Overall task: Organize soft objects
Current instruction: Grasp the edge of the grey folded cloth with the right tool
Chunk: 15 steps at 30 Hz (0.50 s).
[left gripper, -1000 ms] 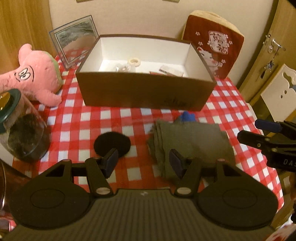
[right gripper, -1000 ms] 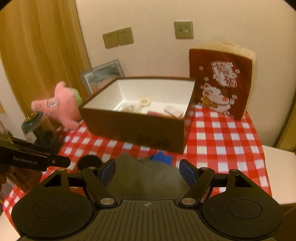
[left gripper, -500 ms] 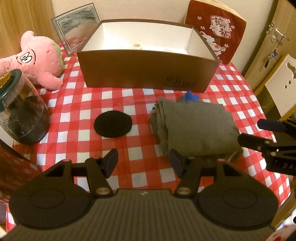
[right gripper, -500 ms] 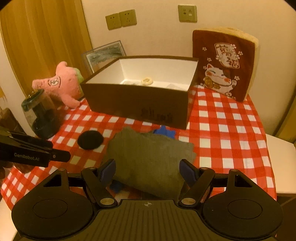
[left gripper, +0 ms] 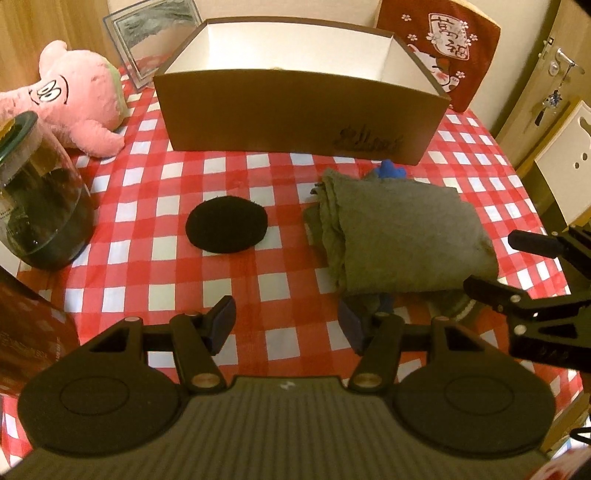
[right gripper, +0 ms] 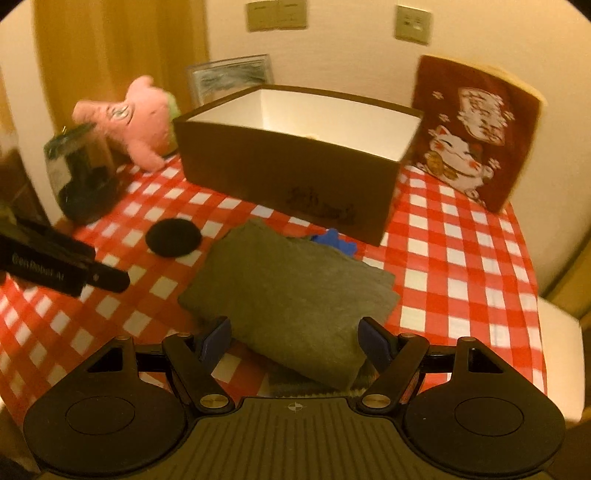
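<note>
Fingers of both grippers apart, left gripper [left gripper: 287, 325] over checked cloth [left gripper: 258, 295], right gripper [right gripper: 295, 338] straddling folded grey towel [right gripper: 291, 295], wall sockets [right gripper: 277, 14] only in right view

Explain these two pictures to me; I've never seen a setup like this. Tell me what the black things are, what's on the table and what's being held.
A person holds a two-finger tool in each hand, each with its own camera looking along its fingers. One picture shows the left gripper, the other the right gripper. Both are open and hold nothing. On the checked tablecloth lie a folded grey cloth, a black round pad, a pink plush toy, a glass jar and an open box.
</note>
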Available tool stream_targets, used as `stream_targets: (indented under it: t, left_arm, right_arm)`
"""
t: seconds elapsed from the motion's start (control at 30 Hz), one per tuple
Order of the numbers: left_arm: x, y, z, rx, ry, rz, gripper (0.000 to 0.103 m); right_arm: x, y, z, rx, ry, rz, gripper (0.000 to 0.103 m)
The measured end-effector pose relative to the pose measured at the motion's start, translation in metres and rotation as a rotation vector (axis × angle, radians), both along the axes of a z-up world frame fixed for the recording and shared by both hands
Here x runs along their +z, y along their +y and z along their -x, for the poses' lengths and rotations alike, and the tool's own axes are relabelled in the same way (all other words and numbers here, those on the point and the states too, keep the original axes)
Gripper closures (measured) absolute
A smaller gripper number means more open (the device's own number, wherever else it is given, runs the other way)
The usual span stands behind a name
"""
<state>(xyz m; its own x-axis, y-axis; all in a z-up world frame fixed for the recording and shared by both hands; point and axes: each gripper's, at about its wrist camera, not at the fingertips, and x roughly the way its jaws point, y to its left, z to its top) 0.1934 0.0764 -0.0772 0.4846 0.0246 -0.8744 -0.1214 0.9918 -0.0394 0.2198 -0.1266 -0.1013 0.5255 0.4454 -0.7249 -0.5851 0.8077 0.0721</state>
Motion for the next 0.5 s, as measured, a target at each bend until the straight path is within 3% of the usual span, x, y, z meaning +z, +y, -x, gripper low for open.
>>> stream_targets:
  t: [0.5]
  left_arm:
    - [-0.022, 0.017, 0.003, 0.044, 0.044, 0.008, 0.044]
  right_arm:
    - [-0.052, 0.047, 0.013, 0.272, -0.237, 0.295, 0.028]
